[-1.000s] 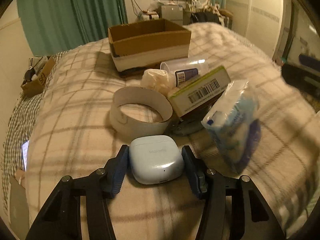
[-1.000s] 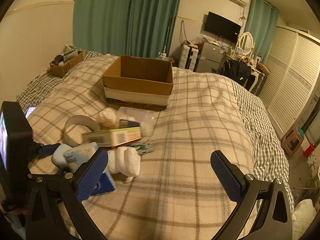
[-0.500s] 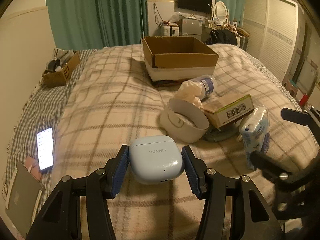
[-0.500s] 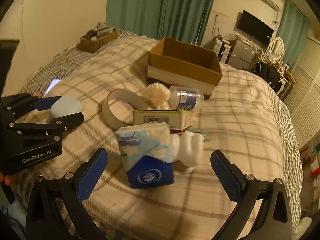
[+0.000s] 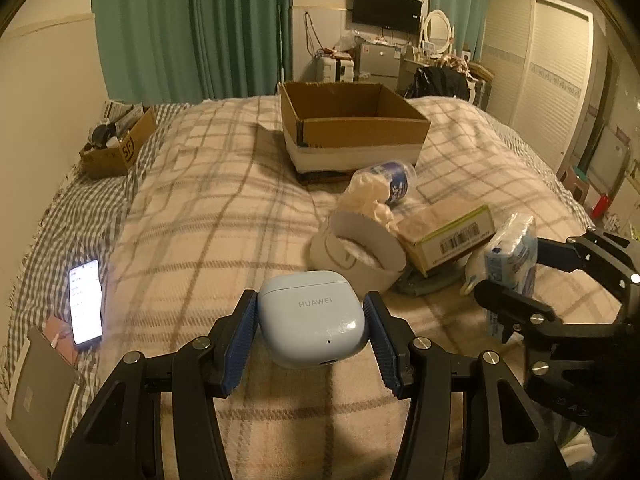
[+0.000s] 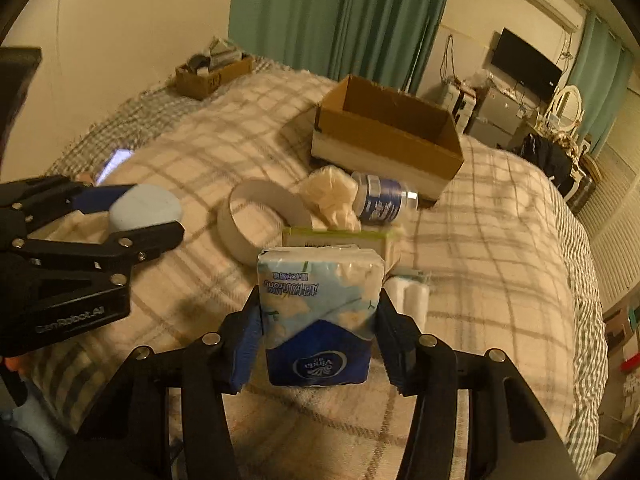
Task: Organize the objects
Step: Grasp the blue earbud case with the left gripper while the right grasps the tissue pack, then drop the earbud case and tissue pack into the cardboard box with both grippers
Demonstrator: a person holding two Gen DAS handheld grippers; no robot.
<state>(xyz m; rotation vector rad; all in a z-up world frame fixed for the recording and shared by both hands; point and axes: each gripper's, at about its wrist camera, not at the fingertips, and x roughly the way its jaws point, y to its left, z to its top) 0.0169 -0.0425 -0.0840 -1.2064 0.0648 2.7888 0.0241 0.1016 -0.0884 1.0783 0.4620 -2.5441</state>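
My left gripper (image 5: 310, 338) is shut on a pale blue earbud case (image 5: 312, 318) and holds it above the plaid bed; it also shows in the right wrist view (image 6: 140, 206). My right gripper (image 6: 318, 330) is shut on a blue and white tissue pack (image 6: 318, 312), which also shows in the left wrist view (image 5: 512, 256). An open cardboard box (image 5: 352, 128) stands further back on the bed. In front of it lie a white ring (image 5: 356, 248), a crumpled tissue (image 5: 368, 196), a blue-labelled bottle (image 5: 394, 184) and a flat carton (image 5: 444, 232).
A lit phone (image 5: 84, 300) and a grey tablet (image 5: 40, 384) lie at the bed's left edge. A small cardboard box of items (image 5: 118, 142) sits at the far left. White rolls (image 6: 408, 300) lie beside the tissue pack. Curtains and furniture stand beyond the bed.
My right gripper has closed on the tissue pack, having been wide open around it. My left gripper has lifted and drawn back with the earbud case.
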